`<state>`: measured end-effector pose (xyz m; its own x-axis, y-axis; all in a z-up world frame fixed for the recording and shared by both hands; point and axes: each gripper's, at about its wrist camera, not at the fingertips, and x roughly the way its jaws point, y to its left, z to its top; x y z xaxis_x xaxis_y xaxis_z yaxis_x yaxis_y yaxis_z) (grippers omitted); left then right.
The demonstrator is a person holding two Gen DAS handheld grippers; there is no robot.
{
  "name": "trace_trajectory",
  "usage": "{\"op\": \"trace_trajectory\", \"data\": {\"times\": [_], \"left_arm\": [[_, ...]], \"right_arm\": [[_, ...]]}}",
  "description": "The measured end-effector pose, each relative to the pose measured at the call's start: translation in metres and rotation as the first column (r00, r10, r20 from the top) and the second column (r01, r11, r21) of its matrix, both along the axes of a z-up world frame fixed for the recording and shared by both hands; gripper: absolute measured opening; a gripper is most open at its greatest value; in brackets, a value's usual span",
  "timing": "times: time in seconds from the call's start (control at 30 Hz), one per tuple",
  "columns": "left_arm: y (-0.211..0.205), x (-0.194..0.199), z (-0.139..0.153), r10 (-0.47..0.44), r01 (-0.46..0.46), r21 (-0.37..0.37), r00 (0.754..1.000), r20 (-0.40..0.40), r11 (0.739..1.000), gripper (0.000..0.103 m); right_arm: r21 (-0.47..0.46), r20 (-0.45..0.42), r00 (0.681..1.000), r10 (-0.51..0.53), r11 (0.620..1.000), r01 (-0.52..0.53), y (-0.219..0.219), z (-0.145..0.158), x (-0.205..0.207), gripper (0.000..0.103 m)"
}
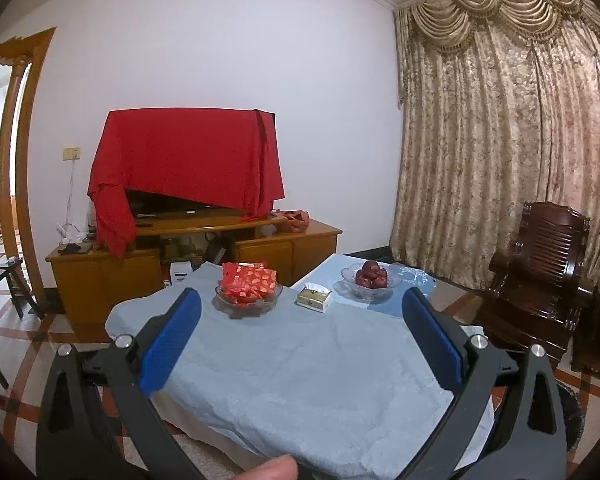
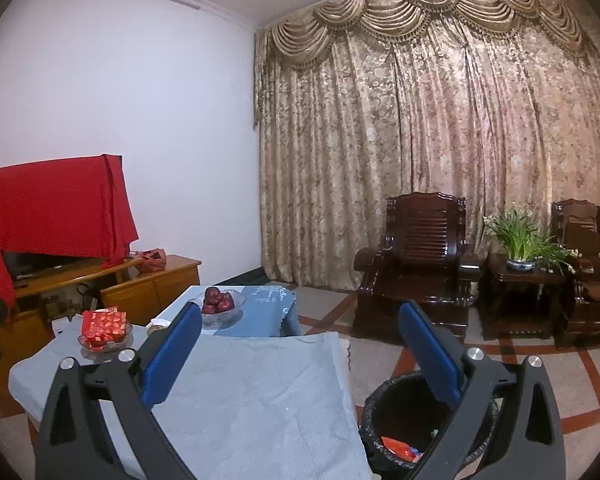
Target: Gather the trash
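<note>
A black trash bin (image 2: 404,420) is standing on the tiled floor just beside the table's right edge, partly hiding behind the right gripper (image 2: 300,322); something red-orange (image 2: 398,448) is lying inside, too cut off to name. In the left wrist view only the bin's dark rim is showing at the lower right. A fingertip (image 1: 272,470) is poking in at the bottom edge there. The table (image 1: 300,360) is wearing a grey-blue cloth, bare in its near half. At its far end two glass bowls are sitting apart: one (image 1: 248,298) holding red packets, one (image 1: 370,280) holding dark red fruit, with one small box (image 1: 315,298) between them. The left gripper (image 1: 302,304) is hanging above the cloth, jaws spread wide and holding nothing; the right one is spreading equally wide, empty. A red-draped screen (image 1: 188,160) is sitting on a wooden cabinet (image 1: 196,252) against the wall. Two dark wooden armchairs (image 2: 416,256) are flanking a potted plant (image 2: 520,240) before heavy curtains (image 2: 440,140).
</note>
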<state>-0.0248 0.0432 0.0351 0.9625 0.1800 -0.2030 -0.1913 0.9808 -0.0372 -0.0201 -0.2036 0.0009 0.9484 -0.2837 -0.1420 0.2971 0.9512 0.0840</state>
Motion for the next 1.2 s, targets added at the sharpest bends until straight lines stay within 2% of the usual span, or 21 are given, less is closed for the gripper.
{"op": "trace_trajectory", "data": {"times": [0.17,0.53,0.77,1.2], "left_arm": [[-0.005,0.006,-0.001,-0.018,0.018,0.002,1.000,-0.005,1.000,0.098],[-0.017,0.018,-0.007,-0.060,0.061,0.010,0.998,-0.022,0.998,0.098],[-0.019,0.019,-0.009,-0.053,0.053,0.011,0.998,-0.019,0.999,0.098],[-0.017,0.021,-0.013,-0.049,0.050,0.009,0.999,-0.022,0.999,0.098]], "right_arm": [[0.021,-0.008,0.999,-0.035,0.999,0.035,-0.005,-0.003,0.007,0.097],[0.043,-0.041,0.998,-0.045,0.998,0.047,-0.012,-0.013,0.013,0.097],[0.038,-0.018,0.997,-0.069,0.997,0.070,-0.014,-0.006,0.012,0.097],[0.052,-0.030,0.997,-0.070,0.996,0.071,-0.014,-0.011,0.014,0.097]]}}
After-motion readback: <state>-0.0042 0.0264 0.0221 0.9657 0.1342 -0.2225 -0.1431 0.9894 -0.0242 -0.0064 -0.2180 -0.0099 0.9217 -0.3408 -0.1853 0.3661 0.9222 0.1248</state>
